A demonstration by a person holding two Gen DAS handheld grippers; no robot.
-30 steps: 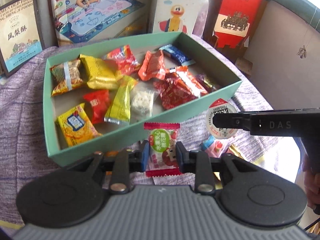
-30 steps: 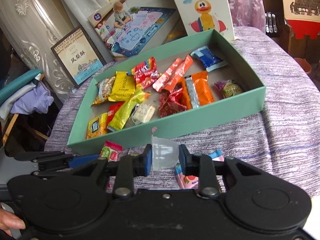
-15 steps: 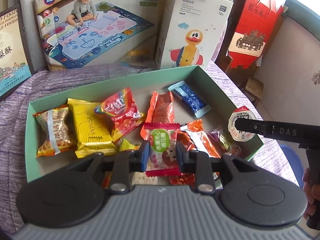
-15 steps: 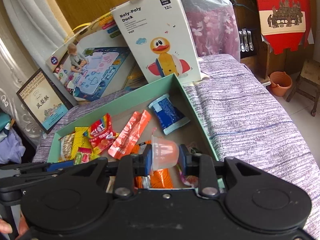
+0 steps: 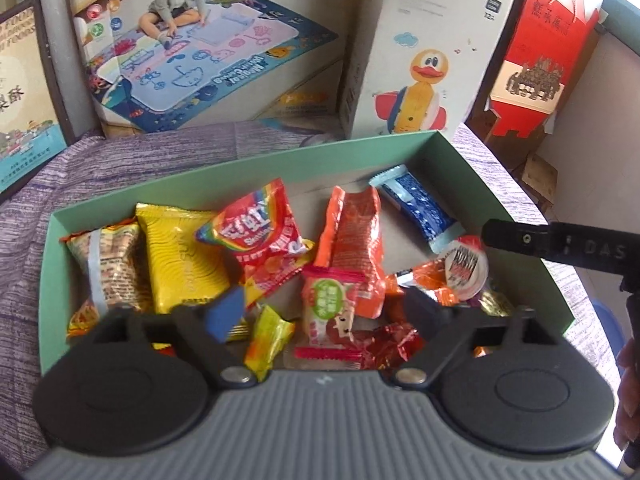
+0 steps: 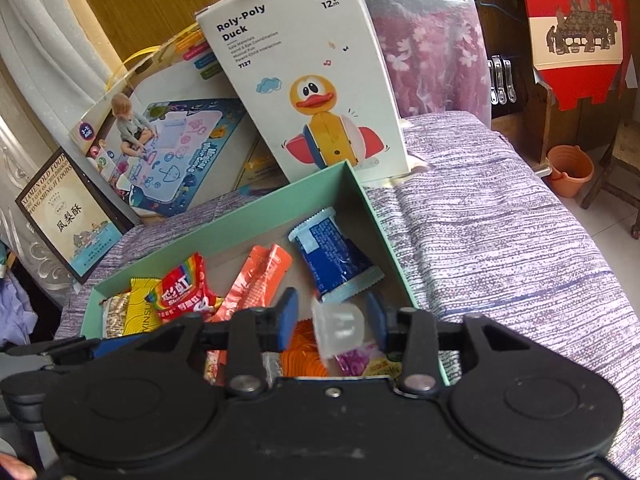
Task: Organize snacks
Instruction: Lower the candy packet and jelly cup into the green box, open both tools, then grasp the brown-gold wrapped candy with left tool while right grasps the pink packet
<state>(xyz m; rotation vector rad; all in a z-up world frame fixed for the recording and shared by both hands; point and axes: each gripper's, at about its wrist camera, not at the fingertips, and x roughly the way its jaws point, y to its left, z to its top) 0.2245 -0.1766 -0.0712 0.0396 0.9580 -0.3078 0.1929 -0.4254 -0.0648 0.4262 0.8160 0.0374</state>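
A green cardboard box (image 5: pixel 240 160) holds several wrapped snacks. My left gripper (image 5: pixel 324 312) hangs over its near side and its jaws are opening wide. A red-and-green candy packet (image 5: pixel 328 312) lies loose between them on the other snacks, touching neither pad. In the right wrist view my right gripper (image 6: pixel 332 320) is over the box's right end (image 6: pixel 372 216), its jaws opening too. A clear jelly cup (image 6: pixel 340 330) sits tilted between the blue pads, free of both. The left wrist view shows that cup's red-and-white lid (image 5: pixel 464 268) just off the right gripper's black finger (image 5: pixel 552 244).
Behind the box stand a Roly-Poly Duck carton (image 6: pixel 312 92), a drawing-mat box (image 5: pixel 200 48) and a framed food box (image 6: pixel 68 216). A red paper bag (image 5: pixel 548 48) is at the back right. Purple cloth (image 6: pixel 500 240) covers the table, and an orange bucket (image 6: pixel 570 170) sits on the floor beyond.
Both grippers moved forward from in front of the box to over it. Both jaws went from shut to spread, letting go of the candy packet and the jelly cup.
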